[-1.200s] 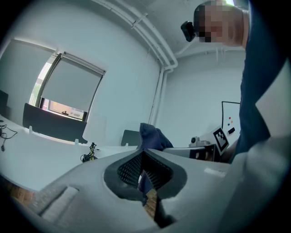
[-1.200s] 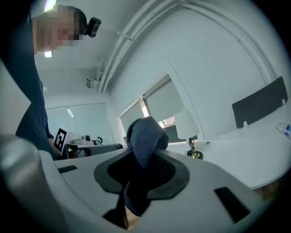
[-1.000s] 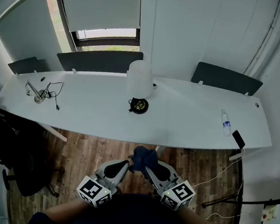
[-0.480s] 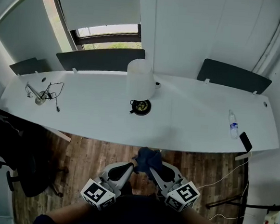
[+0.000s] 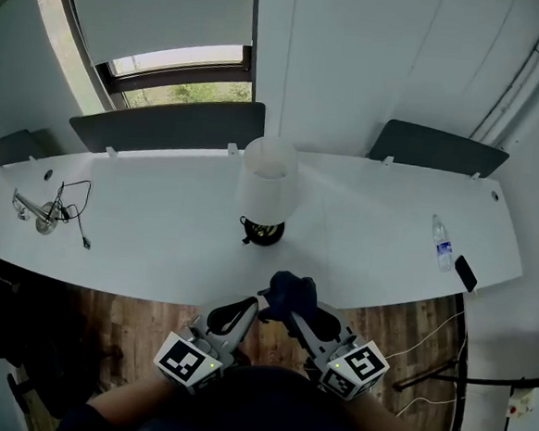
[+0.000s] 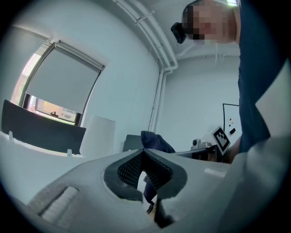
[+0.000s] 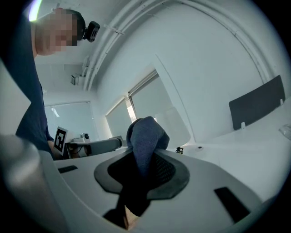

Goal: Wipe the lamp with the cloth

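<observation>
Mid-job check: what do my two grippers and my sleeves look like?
The left gripper and right gripper both have light grey moulded bodies with black textured fingers. Each carries a white cube with black square markers. The sleeves are dark blue.

I count: 1 lamp (image 5: 268, 184), 1 cloth (image 5: 287, 293), 1 bottle (image 5: 439, 240), 1 phone (image 5: 466, 272), 1 black cable (image 5: 75, 206), 1 desk (image 5: 156, 243), 3 chairs (image 5: 165, 125).
</observation>
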### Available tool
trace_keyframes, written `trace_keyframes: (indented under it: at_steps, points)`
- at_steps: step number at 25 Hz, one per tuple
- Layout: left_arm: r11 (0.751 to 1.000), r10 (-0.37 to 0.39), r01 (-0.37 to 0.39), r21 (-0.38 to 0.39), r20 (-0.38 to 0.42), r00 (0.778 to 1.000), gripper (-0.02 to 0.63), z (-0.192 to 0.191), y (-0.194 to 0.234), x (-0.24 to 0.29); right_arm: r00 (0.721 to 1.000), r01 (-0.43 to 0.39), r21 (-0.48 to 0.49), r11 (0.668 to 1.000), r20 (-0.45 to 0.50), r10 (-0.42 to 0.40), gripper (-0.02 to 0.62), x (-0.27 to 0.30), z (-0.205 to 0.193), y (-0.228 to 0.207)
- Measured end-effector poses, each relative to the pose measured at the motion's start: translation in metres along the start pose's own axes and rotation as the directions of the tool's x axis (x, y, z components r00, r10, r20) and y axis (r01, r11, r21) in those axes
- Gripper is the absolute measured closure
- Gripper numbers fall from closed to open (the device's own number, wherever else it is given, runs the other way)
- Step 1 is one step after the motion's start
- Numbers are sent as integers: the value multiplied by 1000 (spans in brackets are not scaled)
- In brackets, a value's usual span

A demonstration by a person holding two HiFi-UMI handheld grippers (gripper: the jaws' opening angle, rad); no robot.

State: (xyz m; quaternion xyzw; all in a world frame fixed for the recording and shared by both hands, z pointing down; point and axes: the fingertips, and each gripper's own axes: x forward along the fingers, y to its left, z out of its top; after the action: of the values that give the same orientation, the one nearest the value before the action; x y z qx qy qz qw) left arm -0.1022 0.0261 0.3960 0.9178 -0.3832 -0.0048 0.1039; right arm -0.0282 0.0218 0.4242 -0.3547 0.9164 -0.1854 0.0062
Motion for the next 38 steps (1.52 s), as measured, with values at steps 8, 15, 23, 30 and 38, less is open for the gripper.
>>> trace_keyframes:
  at_steps: [8,15,23,30,38]
  points:
    - [998,-55,56,-18,16,998,601,23,73,19,995,93,-10,996,33,-93,502,55,30,-19]
    - [1000,-15,15,3,56,998,601,36,86,55,998,59,26,998,26,-60,502,68,37,-56]
    - [992,112,-112,49,0,994,601,40,92,88,998,-52,51,997,42,50,502,76,62,-111]
    - [972,232,-232,36,12,973,601,41,106,102,992,-84,9,996,91,83,502,94,101,-162]
    - [973,229,-230,36,36,973,601,55,124,99,985,-46,-72,996,163,57,502,119,157,-170]
